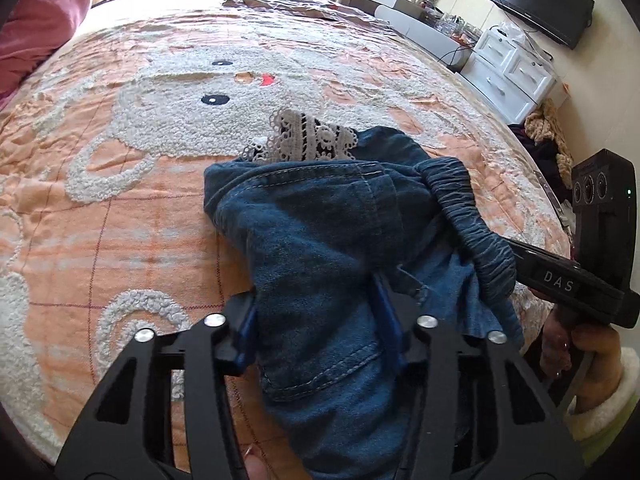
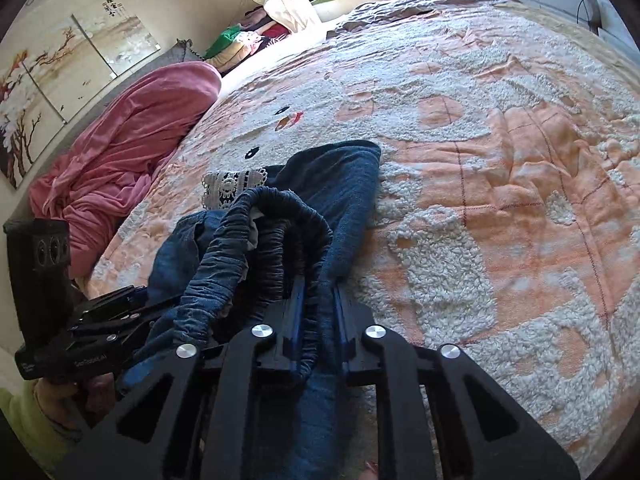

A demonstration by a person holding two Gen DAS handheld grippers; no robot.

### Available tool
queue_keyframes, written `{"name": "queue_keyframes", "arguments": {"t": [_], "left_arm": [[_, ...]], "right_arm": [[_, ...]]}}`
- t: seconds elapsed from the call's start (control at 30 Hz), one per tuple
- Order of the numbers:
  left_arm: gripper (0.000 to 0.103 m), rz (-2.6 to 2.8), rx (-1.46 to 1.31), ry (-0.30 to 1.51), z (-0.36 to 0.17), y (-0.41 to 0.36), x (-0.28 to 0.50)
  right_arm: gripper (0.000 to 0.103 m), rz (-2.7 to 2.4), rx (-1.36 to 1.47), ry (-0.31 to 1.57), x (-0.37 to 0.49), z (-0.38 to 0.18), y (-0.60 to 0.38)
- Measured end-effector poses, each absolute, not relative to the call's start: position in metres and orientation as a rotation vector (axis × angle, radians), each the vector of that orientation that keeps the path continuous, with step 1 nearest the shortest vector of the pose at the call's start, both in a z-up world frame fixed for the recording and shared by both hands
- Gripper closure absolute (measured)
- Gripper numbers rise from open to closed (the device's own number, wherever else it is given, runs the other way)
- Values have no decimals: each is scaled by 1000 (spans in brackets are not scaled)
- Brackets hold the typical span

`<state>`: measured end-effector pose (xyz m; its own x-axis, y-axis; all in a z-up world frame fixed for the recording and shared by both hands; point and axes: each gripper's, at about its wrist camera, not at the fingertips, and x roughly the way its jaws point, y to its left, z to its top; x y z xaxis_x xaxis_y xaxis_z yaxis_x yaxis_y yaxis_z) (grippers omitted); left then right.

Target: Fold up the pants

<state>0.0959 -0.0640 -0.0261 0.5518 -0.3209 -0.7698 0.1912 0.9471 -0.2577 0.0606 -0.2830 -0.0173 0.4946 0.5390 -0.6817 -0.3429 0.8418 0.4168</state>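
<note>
The blue denim pants (image 1: 316, 232) with white lace trim (image 1: 304, 140) lie bunched on the orange and white bedspread (image 1: 120, 184). My left gripper (image 1: 316, 304) holds a wide bunch of denim between its fingers, near a back pocket. My right gripper (image 2: 318, 300) is shut on the elastic waistband (image 2: 276, 216) of the pants (image 2: 344, 176). The right gripper also shows in the left wrist view (image 1: 560, 280) at the waistband, and the left gripper shows in the right wrist view (image 2: 104, 320) at lower left.
A pink blanket (image 2: 132, 140) is heaped at the bed's head end. White drawers (image 1: 508, 68) and a wall television (image 1: 540, 0) stand beyond the bed's far side. Clothes lie piled by the curtain (image 2: 248, 40). The bedspread (image 2: 500, 160) stretches wide to the right.
</note>
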Motion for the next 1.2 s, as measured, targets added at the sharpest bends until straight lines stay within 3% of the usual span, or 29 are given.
{"name": "queue_keyframes", "arguments": {"t": [0.03,0.23,0.7,1.2], "left_arm": [[81,-301,-138,930,-23,-66,95],[86,-309,-154,925,-16,-61,96],[86,-226,-148,791,40,-15,118],[86,-180,-143,822,24,14,165]], "right_arm": [[93,537,219,892,59,-15,-280],[95,549,195,831,51,-1,-273],[95,621,136,743,86,45,-214],[95,600,128,808,148,33,-169]]}}
